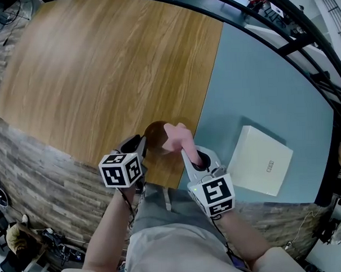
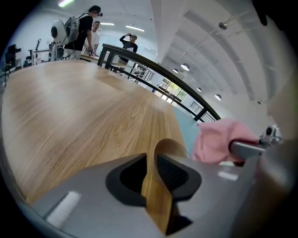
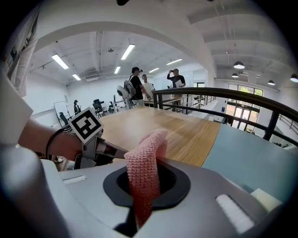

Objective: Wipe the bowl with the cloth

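Note:
A brown wooden bowl point(image 1: 156, 134) is held above the near edge of the wooden table; its rim point(image 2: 160, 186) is clamped edge-on between the jaws of my left gripper point(image 1: 141, 144). My right gripper point(image 1: 189, 155) is shut on a pink knitted cloth point(image 1: 177, 137), which stands up out of the jaws point(image 3: 145, 179). In the head view the cloth lies against the bowl's right side. From the left gripper view the cloth point(image 2: 219, 141) shows just right of the bowl. The bowl's inside is mostly hidden.
A white flat box point(image 1: 261, 161) lies on the pale blue surface point(image 1: 259, 89) to the right. The wooden table point(image 1: 105, 68) spreads ahead and left. A black railing point(image 1: 290, 31) borders the far side. People stand far off in the hall.

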`<state>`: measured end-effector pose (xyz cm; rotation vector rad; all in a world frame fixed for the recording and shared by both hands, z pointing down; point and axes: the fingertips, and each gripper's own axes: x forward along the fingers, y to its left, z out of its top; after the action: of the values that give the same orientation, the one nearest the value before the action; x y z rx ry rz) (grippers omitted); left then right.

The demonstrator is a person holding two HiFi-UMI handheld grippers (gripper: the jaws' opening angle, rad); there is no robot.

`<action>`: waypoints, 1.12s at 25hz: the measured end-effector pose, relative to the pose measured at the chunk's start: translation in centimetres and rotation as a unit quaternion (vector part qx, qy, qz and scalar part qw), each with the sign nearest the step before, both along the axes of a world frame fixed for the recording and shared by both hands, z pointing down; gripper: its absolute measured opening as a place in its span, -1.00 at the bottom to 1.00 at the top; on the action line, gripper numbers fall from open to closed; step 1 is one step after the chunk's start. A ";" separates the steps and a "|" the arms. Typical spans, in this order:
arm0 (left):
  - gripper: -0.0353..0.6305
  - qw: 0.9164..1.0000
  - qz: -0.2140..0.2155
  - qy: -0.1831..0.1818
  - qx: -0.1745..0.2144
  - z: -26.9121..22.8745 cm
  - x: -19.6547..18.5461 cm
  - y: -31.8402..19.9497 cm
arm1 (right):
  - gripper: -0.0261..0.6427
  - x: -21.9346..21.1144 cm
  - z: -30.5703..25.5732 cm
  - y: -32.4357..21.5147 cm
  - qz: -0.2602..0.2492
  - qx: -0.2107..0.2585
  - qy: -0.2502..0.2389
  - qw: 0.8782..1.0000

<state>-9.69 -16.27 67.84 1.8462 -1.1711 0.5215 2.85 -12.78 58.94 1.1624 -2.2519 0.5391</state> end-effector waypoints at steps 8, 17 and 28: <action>-0.68 0.999 0.003 -0.017 0.041 -4.1 -1.7 0.4 | -0.89 -2.2 -3.3 -0.3 -0.004 0.028 -0.014 1.000; -0.69 0.991 0.019 -0.032 0.132 -12.1 -1.8 0.4 | -0.89 -3.7 -9.9 -0.9 -0.019 0.092 -0.025 0.995; -0.80 0.965 0.049 -0.042 0.256 -24.8 -0.3 1.7 | -0.89 -2.9 -20.5 -0.1 -0.015 0.183 -0.047 0.982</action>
<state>-9.97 -14.53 43.02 2.3498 -1.3667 0.3748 -0.03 -12.88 38.46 1.2959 -2.5183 0.1715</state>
